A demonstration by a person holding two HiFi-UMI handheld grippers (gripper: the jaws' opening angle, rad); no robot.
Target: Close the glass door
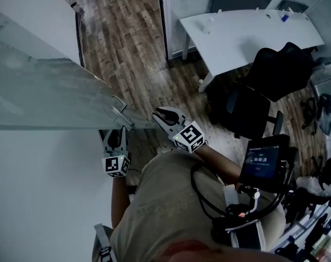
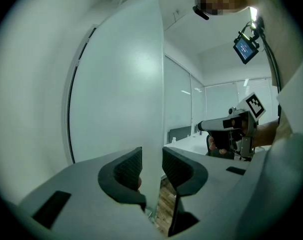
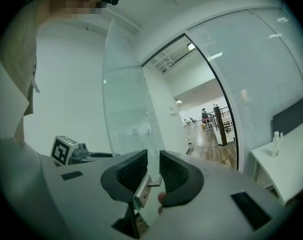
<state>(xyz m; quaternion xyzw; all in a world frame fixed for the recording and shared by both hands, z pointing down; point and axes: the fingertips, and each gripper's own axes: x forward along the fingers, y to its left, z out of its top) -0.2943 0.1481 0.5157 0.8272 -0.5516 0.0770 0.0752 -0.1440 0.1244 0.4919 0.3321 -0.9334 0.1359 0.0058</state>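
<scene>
Glass door stands swung out from the left over a wood plank floor, with its free edge reaching toward the person in the middle of the head view. A metal handle sits on the pane near that edge.

The left gripper is clenched on the door. In its own view the pale strip of the pane's edge fills the gap between the 2 ribbed pads, 1 pad on each face of the glass. In the head view it sits just below the handle, its marker cube toward the person's body.

The right gripper also straddles the edge, with the glass running up between its 2 pads and the handle's metal mount just below the left pad. It appears to be clamped on the pane, though whether the pad bears on the glass or partly on the mount is hard to tell. In the head view it lies just right of the handle, close to the left gripper.

Further right stand a white desk and a black office chair, well apart from the door. A small lit screen is mounted at the person's right side.
</scene>
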